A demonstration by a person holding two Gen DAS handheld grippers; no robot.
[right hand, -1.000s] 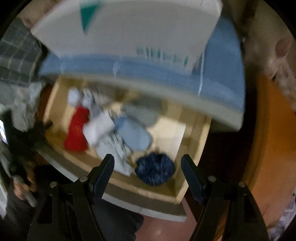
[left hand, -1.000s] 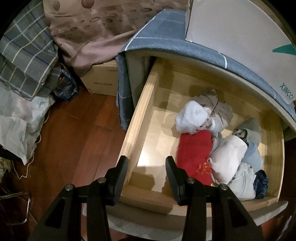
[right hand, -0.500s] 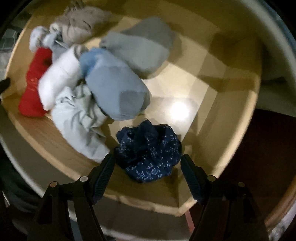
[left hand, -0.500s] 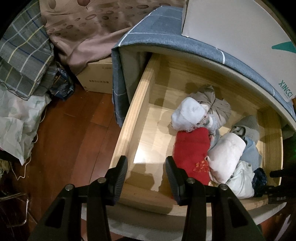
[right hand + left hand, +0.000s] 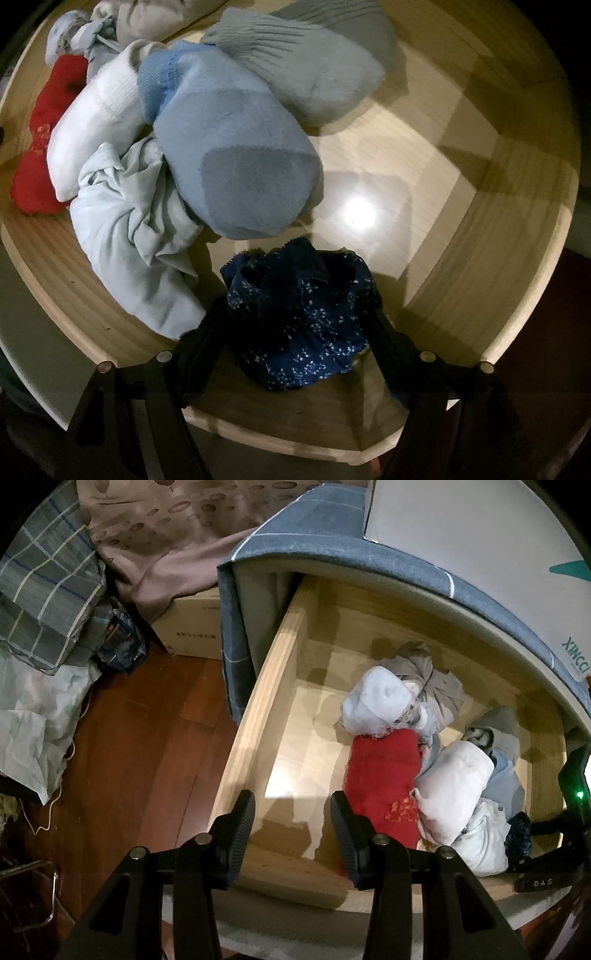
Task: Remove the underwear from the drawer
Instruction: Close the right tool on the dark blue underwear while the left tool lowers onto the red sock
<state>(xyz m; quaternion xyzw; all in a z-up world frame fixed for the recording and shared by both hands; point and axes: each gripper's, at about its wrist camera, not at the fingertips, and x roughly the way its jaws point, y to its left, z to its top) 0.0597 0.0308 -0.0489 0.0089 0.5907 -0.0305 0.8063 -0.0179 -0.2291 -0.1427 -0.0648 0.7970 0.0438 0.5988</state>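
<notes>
At the lower middle of the right wrist view, the dark blue underwear (image 5: pixel 299 317) lies bunched, without clear long axis, in the drawer (image 5: pixel 461 236) between your right gripper's (image 5: pixel 295 325) opening jaws. Socks (image 5: pixel 232 162) crowd upper left. Your left gripper (image 5: pixel 291 834) hangs half open, empty. A box (image 5: pixel 480 554) reads "XINCCI".

We read "XINCCI" in teal on the white box (image 5: pixel 480 554) atop the cabinet, "DAS" on the black right gripper (image 5: pixel 543 880) body at the edge. Small print on the cardboard carton (image 5: pixel 192 627) is too tiny to read.
</notes>
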